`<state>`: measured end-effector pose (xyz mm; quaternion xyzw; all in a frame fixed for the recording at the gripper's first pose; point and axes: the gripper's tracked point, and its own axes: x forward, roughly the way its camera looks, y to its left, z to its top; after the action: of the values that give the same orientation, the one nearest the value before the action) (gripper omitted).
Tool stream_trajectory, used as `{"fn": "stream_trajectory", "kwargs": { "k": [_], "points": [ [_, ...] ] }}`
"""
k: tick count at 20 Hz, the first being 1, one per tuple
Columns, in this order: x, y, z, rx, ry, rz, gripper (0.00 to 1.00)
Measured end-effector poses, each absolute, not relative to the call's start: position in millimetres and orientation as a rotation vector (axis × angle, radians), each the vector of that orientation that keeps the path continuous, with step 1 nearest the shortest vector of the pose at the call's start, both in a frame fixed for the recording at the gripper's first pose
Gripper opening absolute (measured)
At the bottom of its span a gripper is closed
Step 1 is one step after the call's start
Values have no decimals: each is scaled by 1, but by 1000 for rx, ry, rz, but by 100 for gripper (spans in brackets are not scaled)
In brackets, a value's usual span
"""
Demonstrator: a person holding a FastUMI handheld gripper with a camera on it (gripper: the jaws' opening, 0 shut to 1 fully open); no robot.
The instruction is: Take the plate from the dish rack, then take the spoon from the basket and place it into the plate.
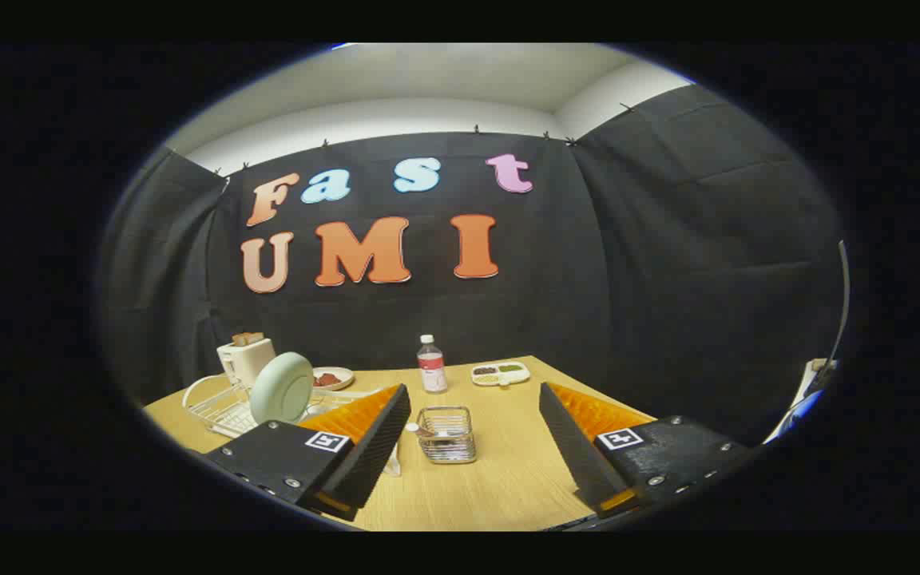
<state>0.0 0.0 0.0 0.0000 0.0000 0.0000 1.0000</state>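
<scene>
Currently gripper (476, 447) is spread wide, holding nothing, hovering above the worktop (508, 479). Plate (282, 387) stands on edge in the dish rack (216, 403), ahead and off to the left, beyond the left finger. Basket (447, 434) sits between the fingers, just ahead, with the spoon (420, 430) handle poking out its left side. Risks: an upright plate gives a thin rim, so an off-centre pinch could let it slip or tip against the wires; swinging left may clip the rack. Toaster (244, 359) and bottle (431, 365) sit further back, probably out of the path.
</scene>
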Motion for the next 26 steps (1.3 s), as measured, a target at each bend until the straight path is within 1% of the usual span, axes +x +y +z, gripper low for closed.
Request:
{"fn": "stream_trajectory", "kwargs": {
  "k": [11,19,26],
  "points": [
    [-5,9,-16,-52,47,-6,97],
    [-2,23,-18,-52,70,18,97],
    [11,53,-18,-66,106,55,97]
  ]
}}
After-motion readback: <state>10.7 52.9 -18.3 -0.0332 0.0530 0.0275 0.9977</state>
